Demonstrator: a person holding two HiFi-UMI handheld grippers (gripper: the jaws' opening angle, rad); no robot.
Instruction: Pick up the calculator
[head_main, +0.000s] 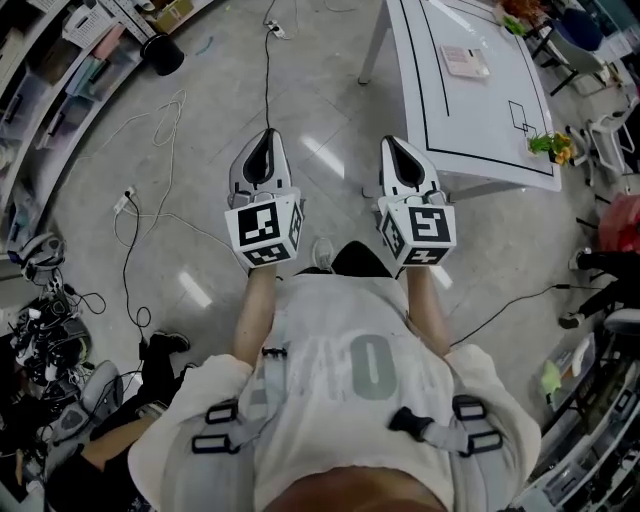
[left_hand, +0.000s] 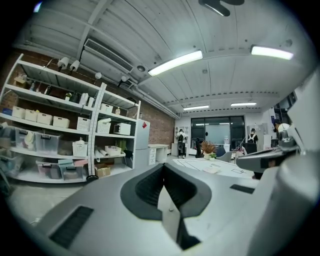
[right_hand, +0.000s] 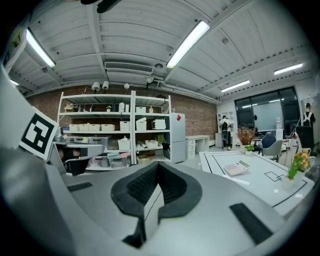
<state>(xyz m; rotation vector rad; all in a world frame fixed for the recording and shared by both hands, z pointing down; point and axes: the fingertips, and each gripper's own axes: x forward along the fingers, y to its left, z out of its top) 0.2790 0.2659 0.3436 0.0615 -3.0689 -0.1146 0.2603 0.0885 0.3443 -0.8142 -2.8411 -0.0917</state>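
The pink calculator (head_main: 465, 61) lies on a white table (head_main: 480, 130) at the upper right of the head view, far ahead of both grippers. The right gripper view shows the calculator (right_hand: 235, 168) on the table (right_hand: 260, 182) off to the right; in the left gripper view the calculator (left_hand: 212, 169) is small and distant. My left gripper (head_main: 266, 135) and right gripper (head_main: 397, 143) are held side by side over the floor, pointing forward, short of the table. The left gripper (left_hand: 163, 165) has its jaws together with nothing in them, and so does the right gripper (right_hand: 158, 164).
A small potted plant (head_main: 552, 147) stands at the table's near right corner. Cables (head_main: 150, 215) trail over the floor at left. Shelving with bins (right_hand: 115, 130) lines the left wall. Chairs and gear (head_main: 610, 250) crowd the right side. People stand far off by the windows.
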